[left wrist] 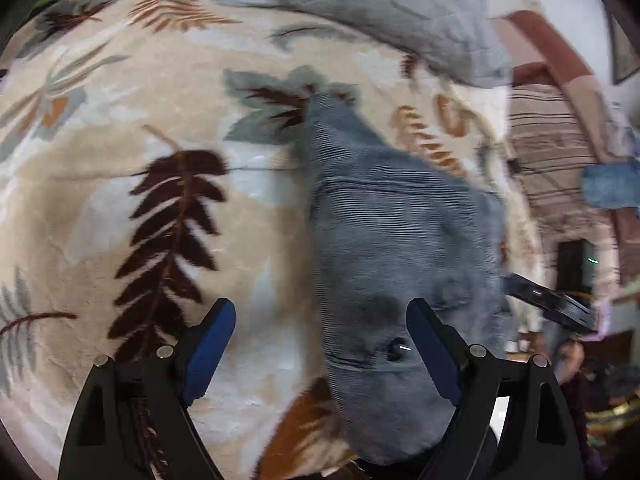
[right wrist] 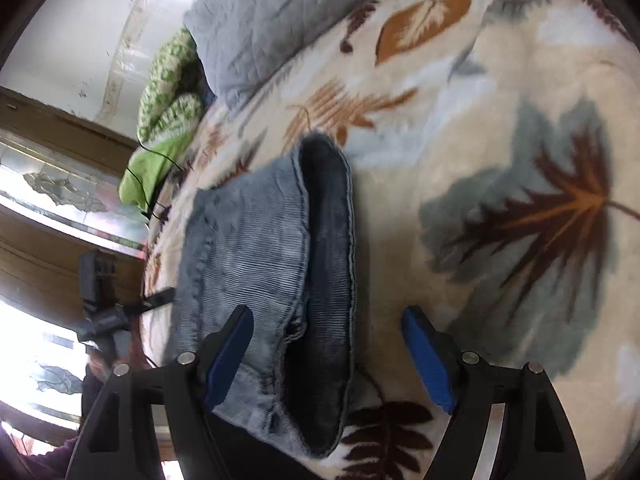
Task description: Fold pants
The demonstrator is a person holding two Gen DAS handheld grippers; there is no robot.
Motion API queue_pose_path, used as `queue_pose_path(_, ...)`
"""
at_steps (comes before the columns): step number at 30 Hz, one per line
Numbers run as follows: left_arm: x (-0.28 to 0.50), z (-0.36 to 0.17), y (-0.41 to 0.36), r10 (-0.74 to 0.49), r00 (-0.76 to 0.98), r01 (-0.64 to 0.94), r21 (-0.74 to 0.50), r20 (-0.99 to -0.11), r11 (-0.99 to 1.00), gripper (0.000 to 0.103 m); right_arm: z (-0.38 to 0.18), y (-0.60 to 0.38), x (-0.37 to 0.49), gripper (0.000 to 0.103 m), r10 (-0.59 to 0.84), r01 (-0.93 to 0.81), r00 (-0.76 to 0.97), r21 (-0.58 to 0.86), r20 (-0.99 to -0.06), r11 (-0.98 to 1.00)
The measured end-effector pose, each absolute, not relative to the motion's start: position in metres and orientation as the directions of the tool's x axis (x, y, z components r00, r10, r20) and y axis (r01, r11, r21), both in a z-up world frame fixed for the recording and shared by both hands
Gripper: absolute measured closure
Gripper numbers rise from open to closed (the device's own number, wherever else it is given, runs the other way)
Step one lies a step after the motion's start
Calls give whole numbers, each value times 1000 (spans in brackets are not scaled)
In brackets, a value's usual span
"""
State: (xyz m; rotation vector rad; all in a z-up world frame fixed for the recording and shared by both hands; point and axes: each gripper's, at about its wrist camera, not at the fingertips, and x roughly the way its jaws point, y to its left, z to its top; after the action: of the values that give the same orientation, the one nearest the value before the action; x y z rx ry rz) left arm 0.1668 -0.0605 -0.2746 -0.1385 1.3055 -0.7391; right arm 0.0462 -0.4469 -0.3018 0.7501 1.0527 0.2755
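Both tongs hang with their blue-padded jaws spread wide over a bed, neither one gripping anything. Seen from the left wrist, the left tongs (left wrist: 320, 354) point steeply down at the near end of the pants (left wrist: 400, 240), a grey-blue corduroy pair lying in a bunched strip on the leaf-patterned blanket (left wrist: 120, 200). One blue pad (left wrist: 434, 354) sits over the cloth beside a dark button (left wrist: 396, 349), while the other pad (left wrist: 210, 352) is over bare blanket; whether either pad touches the fabric cannot be told. The pants taper away to a narrow end on a grey-green leaf print.

From the right wrist, the right tongs (right wrist: 328, 358) also stand open, with the pants (right wrist: 272, 280) running up between and past the pads. A paler outer face lies at the left and a darker inner face is turned up along the right edge, with a hem showing near the bottom. Its left pad (right wrist: 230, 356) is over the cloth and its right pad (right wrist: 428, 360) is over the blanket (right wrist: 500, 100).

At the far side of the bed lie a grey quilt (right wrist: 272, 20) and a green knitted bundle (right wrist: 168, 80). The other tongs (right wrist: 100, 300) appear small at the left edge, beyond the bed.
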Motion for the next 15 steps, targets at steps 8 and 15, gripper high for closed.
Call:
queue_pose_path(8, 160, -288, -85, -613, -52, 461, -563, -788, 685, 15, -309, -430, 61, 23, 653, 85, 462, 763, -600, 641)
queue_pose_path(15, 168, -294, -107, -664, -69, 439, -620, -745, 650, 15, -309, -409, 73, 23, 726, 28, 426, 810, -540, 586)
